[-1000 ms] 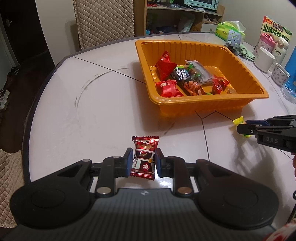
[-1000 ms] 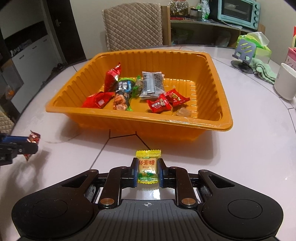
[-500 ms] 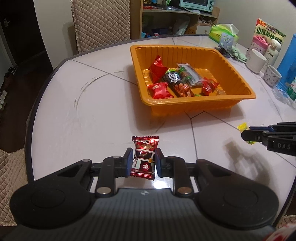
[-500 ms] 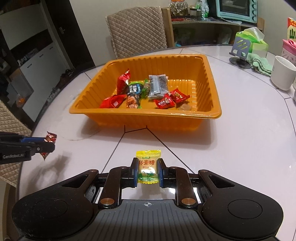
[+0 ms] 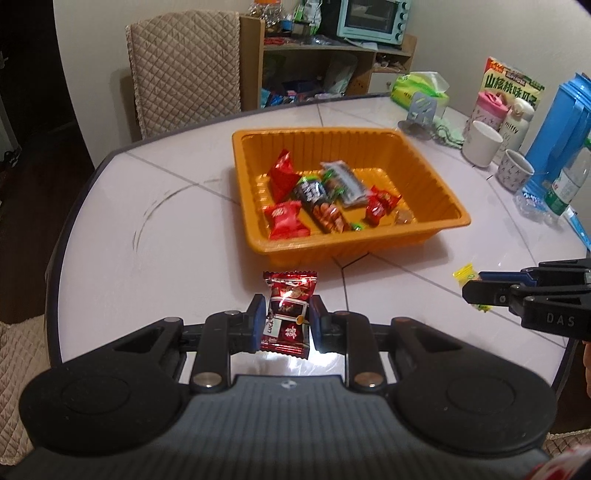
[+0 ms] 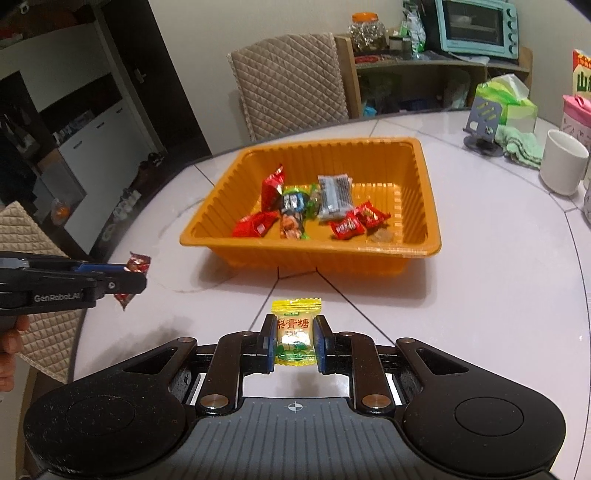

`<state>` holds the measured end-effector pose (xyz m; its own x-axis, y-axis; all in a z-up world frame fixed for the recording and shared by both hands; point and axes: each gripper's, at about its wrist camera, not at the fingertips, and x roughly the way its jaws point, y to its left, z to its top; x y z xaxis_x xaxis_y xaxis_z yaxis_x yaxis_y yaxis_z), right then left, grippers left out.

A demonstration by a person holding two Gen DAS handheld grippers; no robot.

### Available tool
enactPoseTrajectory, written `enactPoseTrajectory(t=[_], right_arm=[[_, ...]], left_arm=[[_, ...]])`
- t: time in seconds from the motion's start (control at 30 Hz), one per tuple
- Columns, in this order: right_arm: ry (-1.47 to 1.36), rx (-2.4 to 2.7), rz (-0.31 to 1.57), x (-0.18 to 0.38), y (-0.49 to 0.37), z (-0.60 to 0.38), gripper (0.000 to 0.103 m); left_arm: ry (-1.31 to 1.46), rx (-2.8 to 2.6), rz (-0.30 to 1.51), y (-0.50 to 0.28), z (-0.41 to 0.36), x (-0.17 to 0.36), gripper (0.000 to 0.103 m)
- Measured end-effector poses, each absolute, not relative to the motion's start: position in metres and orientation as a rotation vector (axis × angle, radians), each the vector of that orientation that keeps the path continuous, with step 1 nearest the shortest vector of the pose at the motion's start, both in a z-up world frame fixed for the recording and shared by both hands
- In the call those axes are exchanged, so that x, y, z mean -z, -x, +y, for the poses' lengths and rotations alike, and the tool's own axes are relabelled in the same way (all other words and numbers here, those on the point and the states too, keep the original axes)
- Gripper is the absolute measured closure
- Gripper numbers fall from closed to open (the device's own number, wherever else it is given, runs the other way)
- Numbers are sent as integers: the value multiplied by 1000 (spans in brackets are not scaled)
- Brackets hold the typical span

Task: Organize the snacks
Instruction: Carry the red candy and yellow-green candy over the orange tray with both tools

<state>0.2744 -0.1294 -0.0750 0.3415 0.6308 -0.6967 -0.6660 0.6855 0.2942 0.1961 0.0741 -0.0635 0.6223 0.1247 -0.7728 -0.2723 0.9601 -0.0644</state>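
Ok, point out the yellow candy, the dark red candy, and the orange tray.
yellow candy (image 6: 295, 336), right wrist view, on the printed middle of its wrapper.
dark red candy (image 5: 286, 314), left wrist view, on the wrapper's centre.
orange tray (image 5: 354, 242), left wrist view, on its near wall.

Snacks (image 5: 325, 199) in tray (image 5: 436, 177) on table (image 5: 147, 236)

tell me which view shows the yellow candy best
The right wrist view: the yellow candy sits face-on between the right gripper's jaws, label readable. The left wrist view shows only its edge-on corner.

home dining room | round table (image 5: 147, 236) | quilted chair (image 6: 291, 81) | toaster oven (image 5: 373, 18) | mugs (image 5: 482, 144)
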Motion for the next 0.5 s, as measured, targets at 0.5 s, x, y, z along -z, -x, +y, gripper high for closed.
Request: enactPoseTrajectory(t=[0.5], right_arm=[[31,-852,798,45,-299,-126,82]], left_arm=[[145,-188,807,-238,63,40,81]])
